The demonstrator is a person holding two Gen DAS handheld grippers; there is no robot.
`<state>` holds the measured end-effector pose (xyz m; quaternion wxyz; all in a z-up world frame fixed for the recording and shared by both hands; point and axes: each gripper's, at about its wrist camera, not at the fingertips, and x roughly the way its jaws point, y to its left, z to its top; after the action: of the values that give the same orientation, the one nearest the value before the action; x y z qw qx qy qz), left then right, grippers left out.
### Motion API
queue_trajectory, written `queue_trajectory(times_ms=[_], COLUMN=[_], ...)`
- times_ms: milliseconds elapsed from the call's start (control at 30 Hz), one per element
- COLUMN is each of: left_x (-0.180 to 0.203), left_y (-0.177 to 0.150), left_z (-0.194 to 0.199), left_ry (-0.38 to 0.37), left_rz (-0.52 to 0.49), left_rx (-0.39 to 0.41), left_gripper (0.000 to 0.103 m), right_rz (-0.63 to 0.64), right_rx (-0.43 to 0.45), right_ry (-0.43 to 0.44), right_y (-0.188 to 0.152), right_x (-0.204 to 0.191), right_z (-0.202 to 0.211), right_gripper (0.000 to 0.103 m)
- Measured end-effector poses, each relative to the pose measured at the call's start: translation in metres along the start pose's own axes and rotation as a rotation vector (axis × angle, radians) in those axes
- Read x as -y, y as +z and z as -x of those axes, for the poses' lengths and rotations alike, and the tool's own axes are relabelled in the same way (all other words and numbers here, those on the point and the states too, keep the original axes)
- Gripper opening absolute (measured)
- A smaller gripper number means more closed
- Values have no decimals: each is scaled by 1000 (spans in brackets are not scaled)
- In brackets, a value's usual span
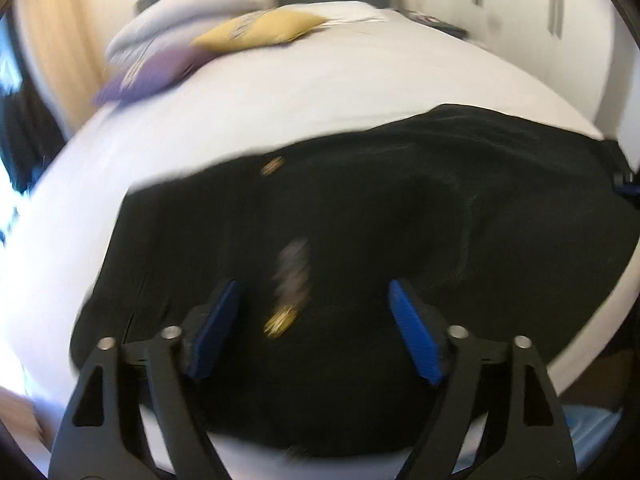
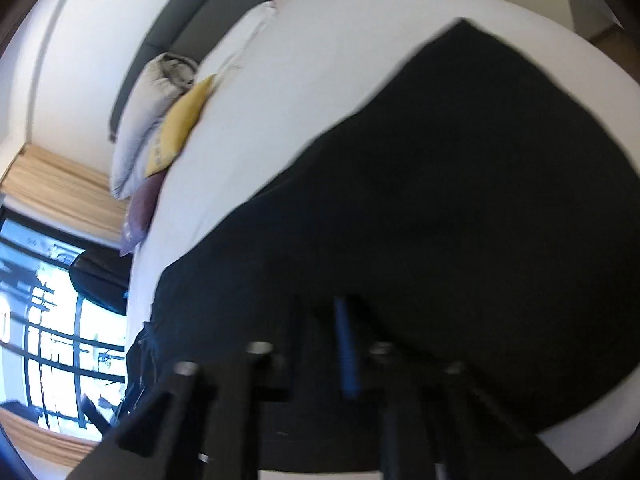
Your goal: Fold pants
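Black pants point(image 1: 400, 208) lie spread on a white bed point(image 1: 300, 88). A brass zipper and button point(image 1: 282, 320) show near the waist. My left gripper point(image 1: 312, 304) is open just above the waist area, its blue pads on either side of the zipper, holding nothing. In the right wrist view the pants point(image 2: 460, 220) fill the frame. My right gripper point(image 2: 324, 344) looks narrowly closed with black cloth between the jaws; one blue pad point(image 2: 346, 356) shows. Blur hides the grip detail.
A yellow cushion point(image 1: 260, 30), a purple cushion point(image 1: 152, 74) and grey pillows point(image 1: 192, 8) lie at the head of the bed. A window point(image 2: 52, 320) and curtain point(image 2: 60, 188) stand to the left. The bed's near edge is just below the pants.
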<state>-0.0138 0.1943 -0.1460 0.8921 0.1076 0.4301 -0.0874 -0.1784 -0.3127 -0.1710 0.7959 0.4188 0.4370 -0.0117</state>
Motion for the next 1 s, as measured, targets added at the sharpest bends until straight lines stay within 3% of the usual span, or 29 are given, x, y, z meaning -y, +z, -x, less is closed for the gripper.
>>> queue_trajectory(times_ms=[67, 100, 133, 233, 333, 433, 500, 600, 667, 733, 833, 900, 933, 967, 1000], left_x=[-11, -16, -19, -19, -13, -11, -10, -18, -29, -37, -35, -36, -38, -38, -38], left_y=[-20, -25, -26, -6, 27, 52, 58, 50, 37, 26, 25, 23, 18, 18, 19], left_z=[7, 10, 16, 43, 48, 28, 6, -26, -36, -36, -37, -37, -35, -38, -37], left_ry=[5, -4, -3, -27, -46, -29, -14, 1, -5, -29, -21, -23, -26, -26, -24], left_rz=[27, 44, 58, 58, 36, 29, 34, 60, 91, 123, 116, 121, 127, 129, 127], left_rx=[-2, 0, 12, 132, 199, 194, 132, 11, -31, -30, -27, -21, -16, -12, -6], left_gripper=[79, 79, 79, 79, 79, 79, 79, 79, 79, 79, 79, 79, 80, 80, 80], right_rz=[15, 40, 88, 281, 470, 591, 612, 517, 494, 464, 313, 352, 373, 379, 371], right_rx=[14, 24, 42, 22, -74, -186, -248, -416, -466, -454, -400, -295, -250, -219, -214], right_ry=[-96, -139, -133, -35, 78, 176, 187, 220, 166, 116, 142, 78, 29, 2, 38], right_y=[6, 5, 7, 13, 5, -12, -18, -32, -43, -36, -6, 9, 13, 20, 20], right_x=[-9, -17, -36, -124, -212, -291, -321, -330, -317, -297, -264, -265, -266, -268, -268], right_z=[12, 20, 28, 12, -29, -91, -134, -201, -224, -245, -252, -240, -232, -222, -214], right_gripper=[21, 40, 45, 45, 45, 45, 45, 45, 41, 0, 0, 0, 13, 17, 23])
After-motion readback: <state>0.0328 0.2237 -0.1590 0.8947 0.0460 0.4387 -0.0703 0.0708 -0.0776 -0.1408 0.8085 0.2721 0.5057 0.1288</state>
